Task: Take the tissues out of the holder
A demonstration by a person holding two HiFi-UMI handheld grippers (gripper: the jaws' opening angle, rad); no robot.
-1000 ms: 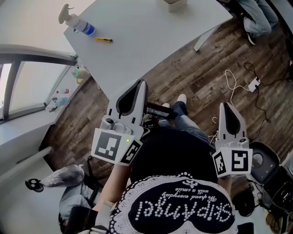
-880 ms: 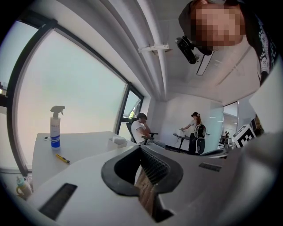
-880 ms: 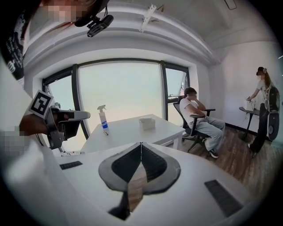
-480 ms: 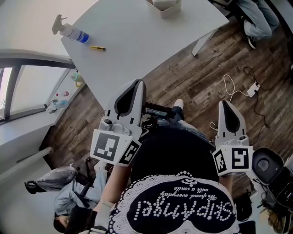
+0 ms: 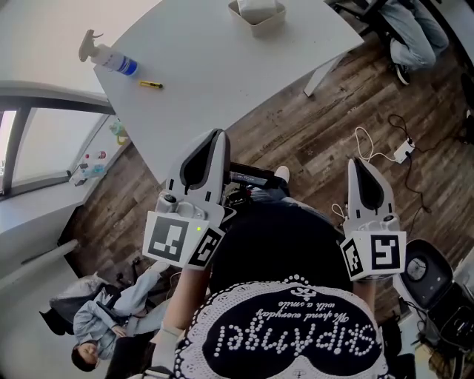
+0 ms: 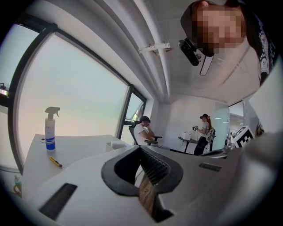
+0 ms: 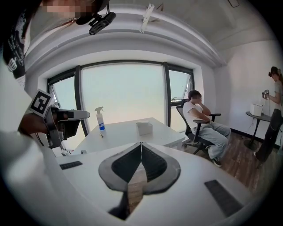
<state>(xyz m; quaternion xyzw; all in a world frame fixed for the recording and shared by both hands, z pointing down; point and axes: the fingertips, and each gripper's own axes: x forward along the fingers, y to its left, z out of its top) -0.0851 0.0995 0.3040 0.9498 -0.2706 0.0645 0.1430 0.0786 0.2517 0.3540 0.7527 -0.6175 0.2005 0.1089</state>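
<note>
Left gripper (image 5: pixel 217 137) and right gripper (image 5: pixel 356 163): closed, empty. Tissues (image 5: pixel 259 7), far ahead of the jaws, seem soft and light; pinch their top above the holder (image 5: pixel 252 28).

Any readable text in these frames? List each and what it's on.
"SKIPANGEL" (probably; upside down, studded letters): on the shirt.
Script line above it on the shirt: too small to read.
Spray bottle label: too small to read.
Marker cubes: square patterns only, no letters.
</note>
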